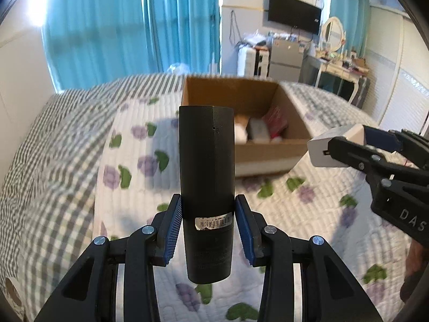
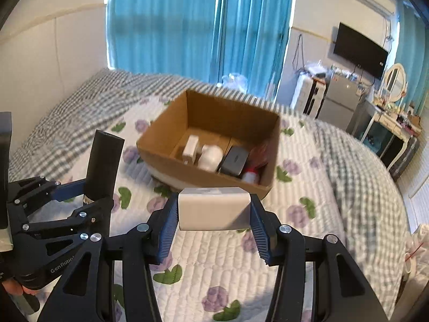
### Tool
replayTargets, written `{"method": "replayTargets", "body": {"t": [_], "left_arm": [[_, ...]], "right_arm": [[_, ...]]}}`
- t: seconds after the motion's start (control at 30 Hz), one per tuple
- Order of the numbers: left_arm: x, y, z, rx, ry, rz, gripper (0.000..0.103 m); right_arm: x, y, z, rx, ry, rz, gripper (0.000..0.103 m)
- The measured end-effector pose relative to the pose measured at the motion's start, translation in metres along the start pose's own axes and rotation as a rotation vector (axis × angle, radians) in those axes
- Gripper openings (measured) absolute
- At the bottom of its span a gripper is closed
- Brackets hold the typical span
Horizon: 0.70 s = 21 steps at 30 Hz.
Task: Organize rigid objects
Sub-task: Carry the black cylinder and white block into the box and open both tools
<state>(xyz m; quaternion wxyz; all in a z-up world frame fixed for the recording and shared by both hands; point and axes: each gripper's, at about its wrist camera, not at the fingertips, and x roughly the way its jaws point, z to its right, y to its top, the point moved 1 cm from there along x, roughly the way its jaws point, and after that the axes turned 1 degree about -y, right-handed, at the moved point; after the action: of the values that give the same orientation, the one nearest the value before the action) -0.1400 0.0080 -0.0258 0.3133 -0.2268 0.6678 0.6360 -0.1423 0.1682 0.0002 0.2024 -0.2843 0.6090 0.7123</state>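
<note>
My left gripper (image 1: 207, 209) is shut on a tall black cylinder (image 1: 206, 177) with a barcode sticker, held upright above the bed; it also shows in the right wrist view (image 2: 103, 166). My right gripper (image 2: 214, 212) is shut on a white rectangular block (image 2: 213, 208), seen at the right of the left wrist view (image 1: 332, 147). An open cardboard box (image 2: 171, 134) sits on the quilt ahead of both grippers. Inside it lie a white adapter (image 2: 191, 149), a white round object (image 2: 211, 157), a grey case (image 2: 234, 159) and red items (image 2: 258, 153).
The bed has a white quilt with purple flowers (image 2: 268, 255) over a grey checked sheet (image 2: 67, 112). Blue curtains (image 2: 201, 24) hang behind. A wall TV (image 2: 359, 49), small fridge (image 2: 337, 102) and dressing table (image 2: 391, 126) stand at the right.
</note>
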Motion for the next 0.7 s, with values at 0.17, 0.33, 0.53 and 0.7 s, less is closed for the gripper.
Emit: {"method": "replayTargets", "body": {"t": [0.17,0.33,0.53,0.7], "left_arm": [[-0.019,0.039,0.008,0.013,-0.016,0.071,0.04],[-0.008,0.083,0.013,0.028,-0.027,0.096,0.04],[0.054,0.123,0.018,0.056,-0.036,0.016,0.04],[0.128,0.134,0.022,0.069,-0.015,-0.092,0.04]], "right_arm": [[-0.022,0.024,0.013,-0.017,-0.043,0.066,0.05],[-0.025,0.057,0.027,-0.008,-0.05,0.124,0.05],[0.004,0.092,0.04,-0.004,-0.044,0.139,0.05],[0.052,0.107,0.053,0.026,-0.018,0.116,0.05]]}}
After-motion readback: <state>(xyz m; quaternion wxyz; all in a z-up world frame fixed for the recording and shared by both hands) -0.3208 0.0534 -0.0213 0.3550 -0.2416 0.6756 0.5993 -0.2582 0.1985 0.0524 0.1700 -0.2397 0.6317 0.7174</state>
